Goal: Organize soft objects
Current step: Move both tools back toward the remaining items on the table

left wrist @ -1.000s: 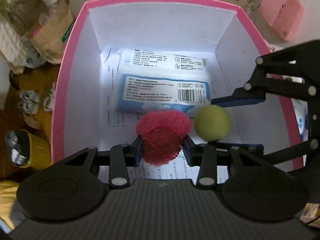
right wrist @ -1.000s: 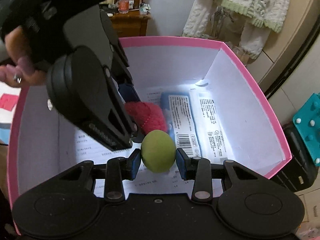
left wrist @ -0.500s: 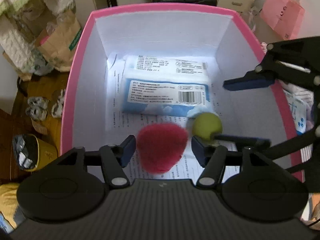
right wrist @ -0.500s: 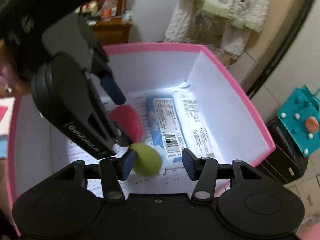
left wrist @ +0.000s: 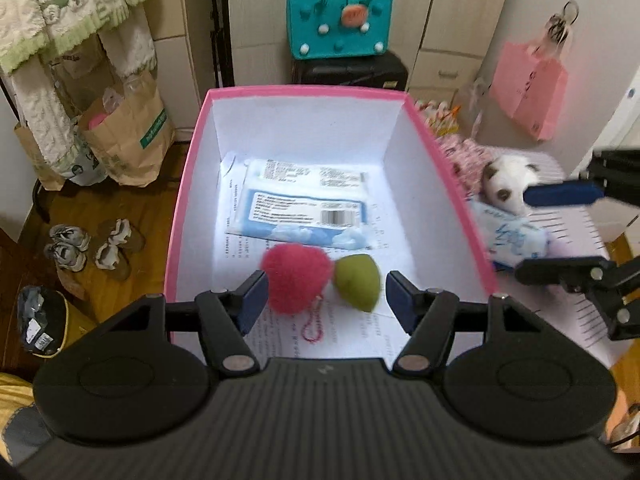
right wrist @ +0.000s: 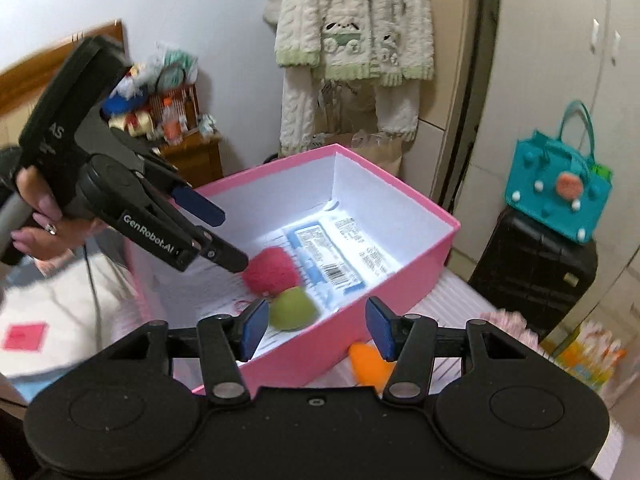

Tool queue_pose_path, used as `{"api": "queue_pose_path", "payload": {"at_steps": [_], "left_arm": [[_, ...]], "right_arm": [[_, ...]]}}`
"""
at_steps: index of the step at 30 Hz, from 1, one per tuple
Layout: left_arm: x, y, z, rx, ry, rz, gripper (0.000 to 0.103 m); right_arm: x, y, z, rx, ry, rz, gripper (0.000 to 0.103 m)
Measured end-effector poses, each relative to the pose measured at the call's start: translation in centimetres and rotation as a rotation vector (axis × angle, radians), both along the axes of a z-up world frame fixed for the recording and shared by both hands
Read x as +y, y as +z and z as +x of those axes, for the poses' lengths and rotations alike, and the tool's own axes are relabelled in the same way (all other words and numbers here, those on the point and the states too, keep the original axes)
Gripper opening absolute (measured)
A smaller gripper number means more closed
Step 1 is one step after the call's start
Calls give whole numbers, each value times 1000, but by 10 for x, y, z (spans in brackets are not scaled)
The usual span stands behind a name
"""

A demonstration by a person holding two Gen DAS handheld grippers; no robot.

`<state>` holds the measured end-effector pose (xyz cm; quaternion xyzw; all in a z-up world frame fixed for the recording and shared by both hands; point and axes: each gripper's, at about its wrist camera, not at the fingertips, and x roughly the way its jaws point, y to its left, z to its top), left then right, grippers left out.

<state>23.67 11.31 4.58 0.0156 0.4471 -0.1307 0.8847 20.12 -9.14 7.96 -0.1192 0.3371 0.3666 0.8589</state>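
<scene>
A pink box (left wrist: 178,216) with white inside holds a red fuzzy pom-pom (left wrist: 296,280), a green egg-shaped sponge (left wrist: 357,282) and a blue-and-white tissue pack (left wrist: 304,210). My left gripper (left wrist: 323,302) is open and empty, above the box's near end. My right gripper (right wrist: 316,328) is open and empty, outside the box's near right side; it also shows in the left wrist view (left wrist: 560,232). The pom-pom (right wrist: 271,271) and sponge (right wrist: 294,308) lie side by side in the box (right wrist: 400,280).
A panda plush (left wrist: 506,186) and a blue tissue pack (left wrist: 512,236) lie on the pink surface right of the box. An orange soft object (right wrist: 370,364) lies beside the box. A teal bag (left wrist: 340,20) on a black suitcase stands behind.
Both grippers opened, let go of the pom-pom and the sponge in the box, and pulled back up. The right gripper moved out to the right of the box.
</scene>
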Motion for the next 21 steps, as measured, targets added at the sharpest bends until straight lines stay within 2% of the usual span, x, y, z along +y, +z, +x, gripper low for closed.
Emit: {"api": "queue_pose_path", "payload": {"at_steps": [4, 9, 14, 17, 21], "left_arm": [[-7, 19, -21, -38, -16, -17, 64], [-12, 38, -36, -44, -23, -44, 65], [-18, 50, -50, -64, -5, -24, 66], [-27, 55, -61, -95, -41, -10, 69], [-44, 55, -71, -131, -72, -3, 71]], "right_arm": [[-19, 7, -17, 21, -15, 66, 59], [-43, 15, -36, 26, -58, 107, 59], [-65, 14, -49, 34, -117, 105, 60], [-85, 13, -57, 36, -143, 119, 65], [-111, 11, -67, 31, -186, 129, 65]]}}
